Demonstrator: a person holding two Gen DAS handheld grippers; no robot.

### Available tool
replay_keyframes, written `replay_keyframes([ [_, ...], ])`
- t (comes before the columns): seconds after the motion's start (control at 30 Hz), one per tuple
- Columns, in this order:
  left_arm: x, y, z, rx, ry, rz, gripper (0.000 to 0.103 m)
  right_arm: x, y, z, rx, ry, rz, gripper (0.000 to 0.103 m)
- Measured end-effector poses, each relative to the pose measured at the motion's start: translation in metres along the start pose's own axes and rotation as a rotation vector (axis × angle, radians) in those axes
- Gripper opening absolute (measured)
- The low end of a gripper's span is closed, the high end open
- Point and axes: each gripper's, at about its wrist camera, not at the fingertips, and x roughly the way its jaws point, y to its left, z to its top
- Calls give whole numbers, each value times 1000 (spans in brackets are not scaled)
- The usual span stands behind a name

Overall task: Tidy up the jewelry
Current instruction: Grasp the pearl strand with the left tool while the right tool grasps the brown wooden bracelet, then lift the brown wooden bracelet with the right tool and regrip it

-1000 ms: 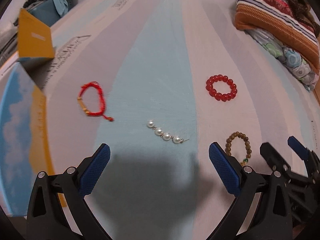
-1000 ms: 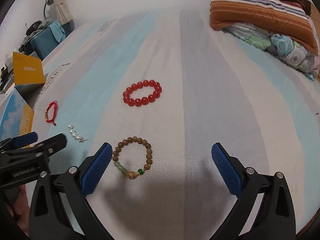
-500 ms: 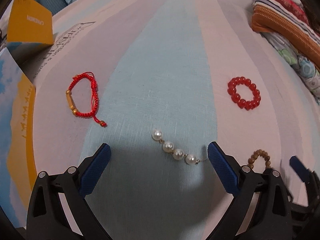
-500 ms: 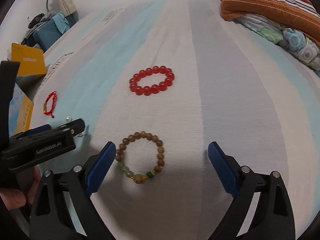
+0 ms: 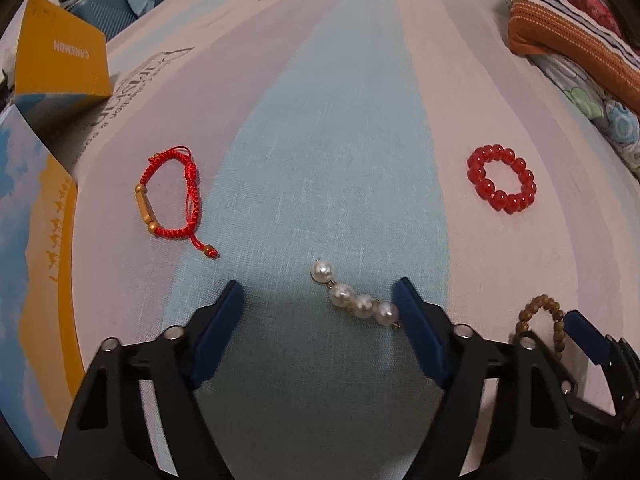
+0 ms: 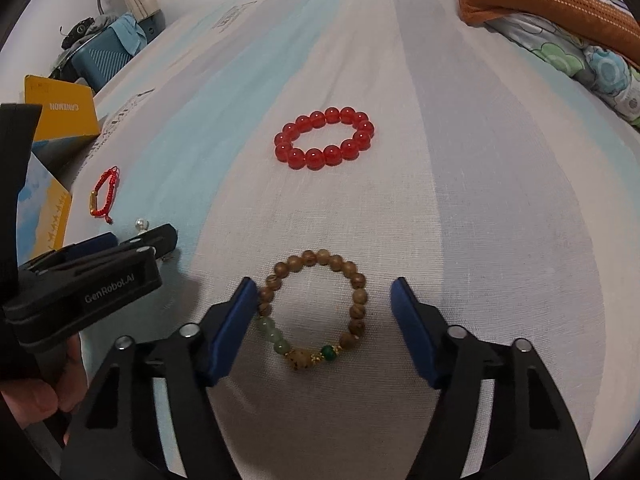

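Blue-padded hand-held grippers closing over jewelry on the bed (image 6: pixel 480 208)
Left hand-held gripper (image 5: pixel 320 304) brackets the pearl strand (image 5: pixel 354 300); right hand-held gripper (image 6: pixel 324 300) brackets the wooden bead bracelet (image 6: pixel 316 312); neither grips yet.

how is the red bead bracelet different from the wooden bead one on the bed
The red bead bracelet is all glossy red beads; the wooden bead bracelet is matte brown with pale green, dark green and gold beads. The red one lies farther up the bed, clear of both grippers; the wooden one lies between the right gripper fingers. Both are closed loops lying flat on the striped sheet.
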Motion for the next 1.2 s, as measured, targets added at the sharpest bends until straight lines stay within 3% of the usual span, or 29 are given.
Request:
replay_keyframes([
  [0.23,-5,0,-5,32,-9,-7,44,2,-3,-2,0,9,-12,45],
  [0.4,-6,-3,-8,56,-13,-22,25,2,-10,-1,26,11,-12,27],
  [0.47,-7,-3,-9,66,-14,-33,11,2,-12,-2,32,12,-14,21],
  [0.67,-9,0,-9,82,-16,-93,11,-1,-14,-1,33,-2,-20,17],
  [1.2,-25,3,-15,101,-37,-135,11,-14,-19,-4,50,-39,-19,16],
])
